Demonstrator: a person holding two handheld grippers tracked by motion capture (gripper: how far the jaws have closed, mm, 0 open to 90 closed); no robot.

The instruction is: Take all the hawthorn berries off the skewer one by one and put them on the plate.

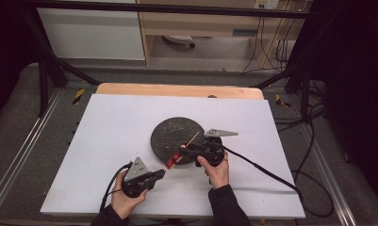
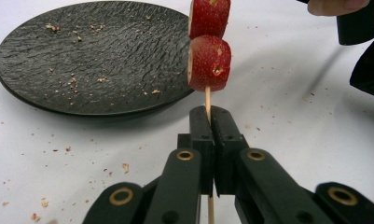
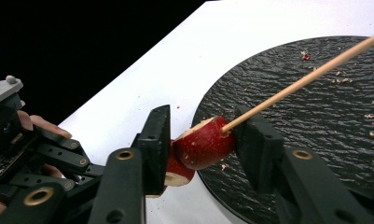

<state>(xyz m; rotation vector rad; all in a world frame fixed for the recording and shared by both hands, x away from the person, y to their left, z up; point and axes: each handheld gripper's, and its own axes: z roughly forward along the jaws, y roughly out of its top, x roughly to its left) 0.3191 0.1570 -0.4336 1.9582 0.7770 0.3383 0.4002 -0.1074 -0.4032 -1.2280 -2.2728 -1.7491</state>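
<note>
Right now two grippers share one thin wooden stick (image 2: 207, 97) with two red fruit pieces on it. They look like strawberry slices, with pale cut sides and little seed dots.

Down low in the high view, the left gripper (image 1: 154, 176) sits near the front edge of the white table (image 1: 111, 132). Its jaws are squeezed together on the bare lower end of the stick — you can see this best in the left gripper view, where the stick comes up from between the two black jaws. Just above them sits the lower slice (image 2: 210, 63), and the upper slice (image 2: 209, 16) touches it from above.

The right gripper (image 1: 185, 149) is at the front rim of the dark round plate (image 1: 170, 129). In the right gripper view its jaws are on both sides of the upper slice (image 3: 204, 143), and they look pressed against it. The lower slice (image 3: 177, 171) peeks out behind, touching the first one. The long end of the stick (image 3: 306, 78) pokes out over the plate.

The plate has only small crumbs on it — more crumbs lie on the table around it. Each gripper is held by a hand, and a black cable trails from each.
</note>
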